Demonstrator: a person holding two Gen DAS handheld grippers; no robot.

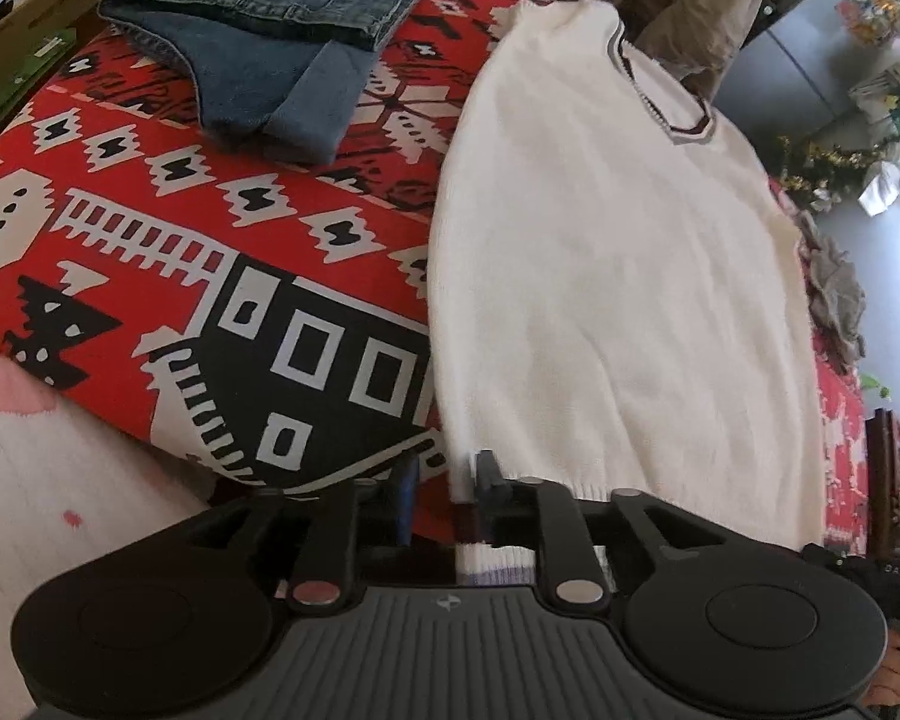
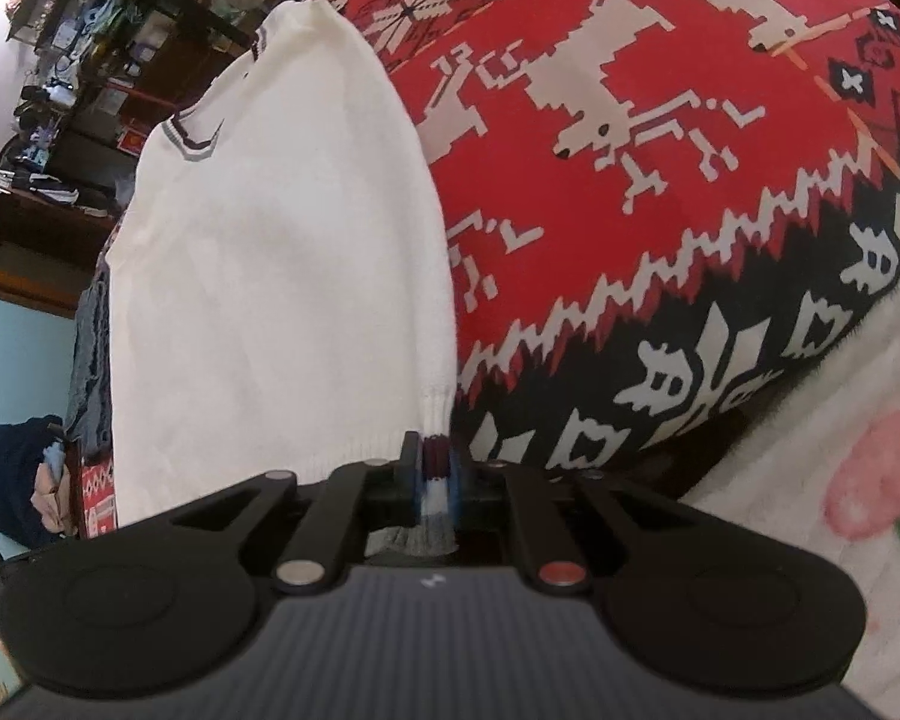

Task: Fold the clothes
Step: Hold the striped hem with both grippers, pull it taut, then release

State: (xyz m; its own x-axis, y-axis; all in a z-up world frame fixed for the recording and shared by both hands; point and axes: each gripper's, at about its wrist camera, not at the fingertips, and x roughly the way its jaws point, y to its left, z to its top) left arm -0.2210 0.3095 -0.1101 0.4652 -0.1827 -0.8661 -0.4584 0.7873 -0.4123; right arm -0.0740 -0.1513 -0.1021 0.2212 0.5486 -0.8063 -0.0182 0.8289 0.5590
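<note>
The left gripper [image 1: 444,492] is clenched on the ribbed hem at one bottom corner of the white sweater [image 1: 618,276], a fold of knit pinched between its fingers. The right gripper [image 2: 435,480] grasps the other bottom corner, the striped ribbing bunched tight between its pads. From both grips the sweater stretches away flat, front side up, across a red, black and white patterned blanket [image 1: 168,240], its V-neck collar [image 1: 684,120] with dark trim at the far end. Beyond the left gripper, well apart from the sweater, a folded pair of blue jeans [image 1: 270,18] lies on the same blanket. A crumpled grey garment [image 1: 834,294] sits just beside the sweater's far edge. Near the right gripper, a white and pink cover [image 2: 840,480] lies below the blanket's edge
</note>
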